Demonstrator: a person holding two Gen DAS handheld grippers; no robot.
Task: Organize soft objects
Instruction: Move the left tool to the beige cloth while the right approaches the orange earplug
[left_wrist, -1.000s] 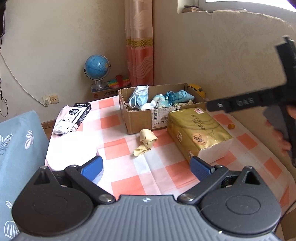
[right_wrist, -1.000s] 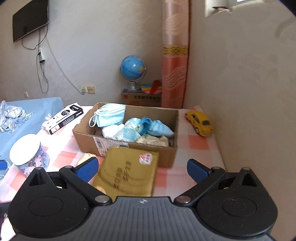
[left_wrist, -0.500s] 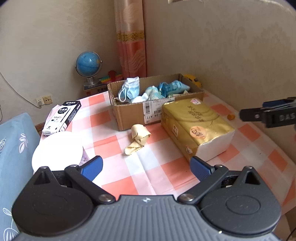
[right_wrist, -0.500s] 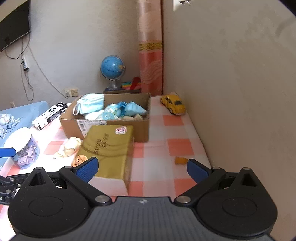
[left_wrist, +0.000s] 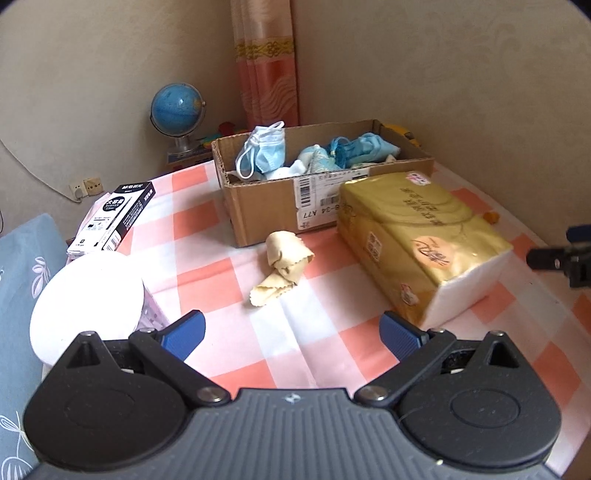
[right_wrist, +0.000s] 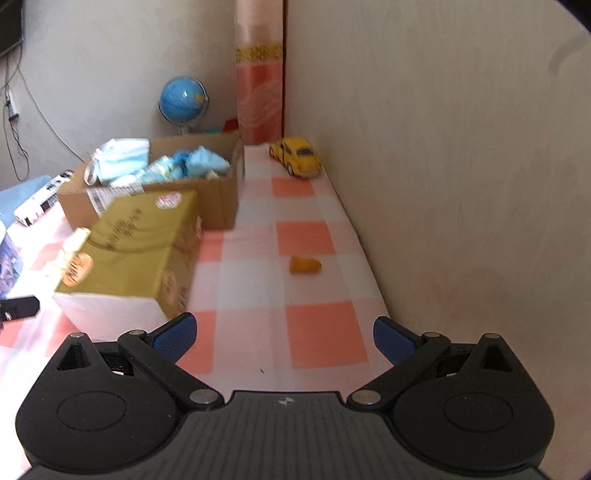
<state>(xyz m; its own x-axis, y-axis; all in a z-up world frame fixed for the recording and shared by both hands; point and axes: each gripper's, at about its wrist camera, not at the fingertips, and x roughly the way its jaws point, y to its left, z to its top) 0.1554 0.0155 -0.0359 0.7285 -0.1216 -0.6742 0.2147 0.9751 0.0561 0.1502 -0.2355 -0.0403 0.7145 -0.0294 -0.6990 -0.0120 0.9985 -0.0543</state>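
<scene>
A cardboard box (left_wrist: 266, 206) on the checked tablecloth holds blue face masks (left_wrist: 264, 153) and other soft blue cloths; it also shows in the right wrist view (right_wrist: 221, 199). A crumpled beige cloth (left_wrist: 282, 262) lies in front of the box. A gold tissue pack (left_wrist: 417, 236) lies to its right, also in the right wrist view (right_wrist: 136, 243). My left gripper (left_wrist: 293, 334) is open and empty, low over the table short of the cloth. My right gripper (right_wrist: 284, 336) is open and empty, beside the tissue pack near the wall.
A white-lidded jar (left_wrist: 88, 295) and a black-and-white carton (left_wrist: 114, 218) stand at the left. A small orange piece (right_wrist: 304, 265) and a yellow toy car (right_wrist: 297, 160) lie by the right wall. A globe (left_wrist: 177, 110) stands behind the table.
Both grippers have pulled back and lowered toward the table. The right gripper has drawn away from the box to the near right, by the wall. Both stay open.
</scene>
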